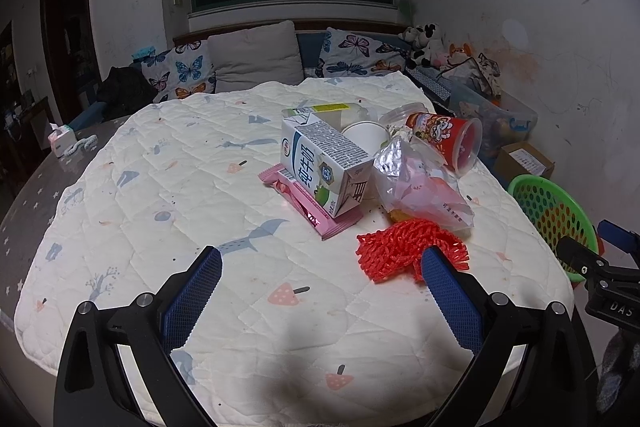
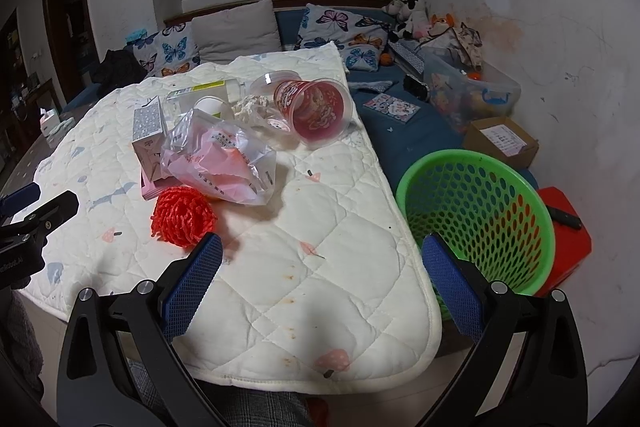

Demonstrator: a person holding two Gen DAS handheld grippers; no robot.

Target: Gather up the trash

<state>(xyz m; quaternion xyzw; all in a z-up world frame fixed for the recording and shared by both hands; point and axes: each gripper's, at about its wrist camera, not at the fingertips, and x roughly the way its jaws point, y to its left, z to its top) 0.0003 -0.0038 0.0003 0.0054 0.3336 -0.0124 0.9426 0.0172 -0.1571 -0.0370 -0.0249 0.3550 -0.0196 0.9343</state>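
Observation:
Trash lies on a quilted white mat [image 1: 180, 187] [image 2: 320, 227]: a red foam net [image 1: 404, 247] [image 2: 182, 221], a milk carton [image 1: 324, 167] [image 2: 150, 135] on a pink wrapper [image 1: 292, 193], a crumpled plastic bag [image 1: 420, 183] [image 2: 224, 159], a red plastic cup [image 1: 448, 139] [image 2: 316, 111] on its side, a white paper cup [image 1: 368, 137] and a clear bottle [image 1: 332, 109] [image 2: 204, 91]. A green mesh basket [image 2: 476, 215] [image 1: 552, 215] stands beside the table at right. My left gripper [image 1: 322, 291] is open and empty, just short of the net. My right gripper [image 2: 322, 287] is open and empty over the mat's near corner.
A sofa with butterfly cushions [image 1: 188, 71] and plush toys [image 1: 428, 43] is behind the table. A clear storage bin [image 2: 468, 95], a cardboard box [image 2: 502, 141] and a red stool [image 2: 568, 243] stand at right. A tissue box [image 1: 60, 139] sits at the table's left.

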